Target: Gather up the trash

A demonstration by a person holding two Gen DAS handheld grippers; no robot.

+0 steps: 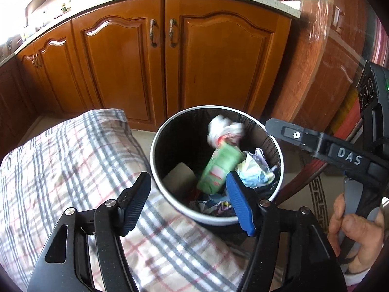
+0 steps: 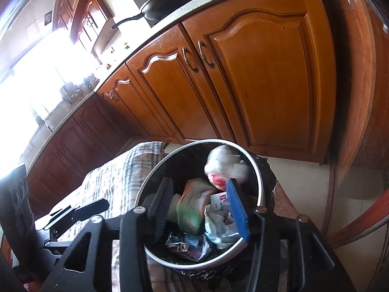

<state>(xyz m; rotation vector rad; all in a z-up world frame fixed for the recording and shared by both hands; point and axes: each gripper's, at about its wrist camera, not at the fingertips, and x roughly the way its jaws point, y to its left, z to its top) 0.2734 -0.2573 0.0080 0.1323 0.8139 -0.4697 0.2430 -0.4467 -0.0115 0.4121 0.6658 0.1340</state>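
A round black bin with a white rim [image 1: 155,170] [image 2: 261,189] stands on the floor before the cabinets. It holds a green carton [image 1: 218,168] [image 2: 192,206], crumpled paper [image 1: 255,170] [image 2: 218,223] and wrappers. A blurred white and red crumpled wrapper [image 1: 225,131] [image 2: 223,168] is in the air over the bin's mouth, held by nothing. My left gripper [image 1: 187,194] is open and empty at the bin's near rim. My right gripper [image 2: 199,194] is open and empty above the bin; it also shows in the left wrist view [image 1: 304,138].
A plaid cushion [image 1: 73,170] [image 2: 116,182] lies left of the bin. Wooden cabinet doors [image 1: 170,60] [image 2: 243,85] stand behind it. A black pan [image 2: 167,2] sits on the counter. A red chair frame [image 2: 359,219] is at the right.
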